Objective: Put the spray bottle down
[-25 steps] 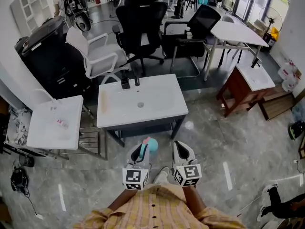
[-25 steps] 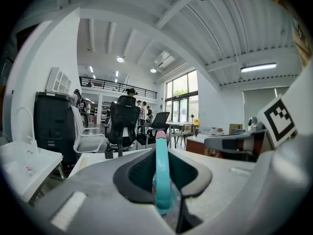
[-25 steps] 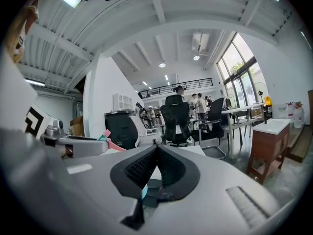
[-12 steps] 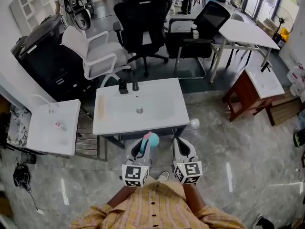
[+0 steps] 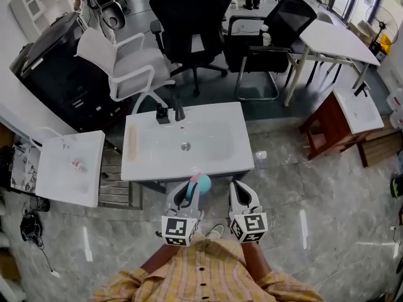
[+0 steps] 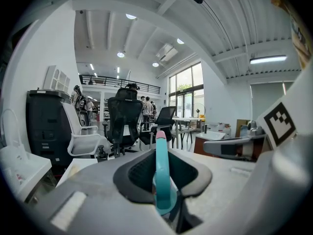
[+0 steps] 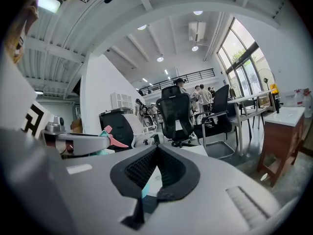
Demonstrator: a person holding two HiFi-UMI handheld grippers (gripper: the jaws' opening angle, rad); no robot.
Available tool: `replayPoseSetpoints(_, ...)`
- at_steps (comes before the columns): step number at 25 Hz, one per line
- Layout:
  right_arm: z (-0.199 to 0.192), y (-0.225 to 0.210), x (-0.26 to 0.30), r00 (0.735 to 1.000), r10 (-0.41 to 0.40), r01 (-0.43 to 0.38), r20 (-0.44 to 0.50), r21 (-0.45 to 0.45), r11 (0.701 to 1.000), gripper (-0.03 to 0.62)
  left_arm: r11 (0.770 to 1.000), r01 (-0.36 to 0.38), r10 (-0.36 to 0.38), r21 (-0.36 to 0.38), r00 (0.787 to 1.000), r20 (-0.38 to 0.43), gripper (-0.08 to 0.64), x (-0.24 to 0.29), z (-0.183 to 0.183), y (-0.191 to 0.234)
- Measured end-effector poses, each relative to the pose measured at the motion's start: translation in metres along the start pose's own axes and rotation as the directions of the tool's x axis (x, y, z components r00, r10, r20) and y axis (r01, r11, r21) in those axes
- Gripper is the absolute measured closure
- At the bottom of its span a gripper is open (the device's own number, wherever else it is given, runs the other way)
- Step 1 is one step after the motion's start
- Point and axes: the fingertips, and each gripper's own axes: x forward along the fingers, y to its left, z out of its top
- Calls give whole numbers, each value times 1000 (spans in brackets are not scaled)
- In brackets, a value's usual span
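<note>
teal spray bottle [image 5: 199,184], clenched in the left gripper's [image 5: 191,194] fingers, is brought nearer the sink table [image 5: 238,151]; right gripper's [image 5: 240,192] fingers are closed empty; set-down is pending.

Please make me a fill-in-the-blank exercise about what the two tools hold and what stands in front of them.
1. The left tool grips a teal ____ bottle.
2. The bottle's nozzle is ____.
3. The right tool holds ____.
4. Ahead stands a white ____ with black taps.
Missing words: spray, pink, nothing, sink.
</note>
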Motion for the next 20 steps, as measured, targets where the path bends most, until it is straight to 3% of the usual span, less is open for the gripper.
replayPoseSetpoints(20,33,-40,151,992,-112,112,-54,-3,994,592,995,95,-95,-4,994,-45,489,150,30,100)
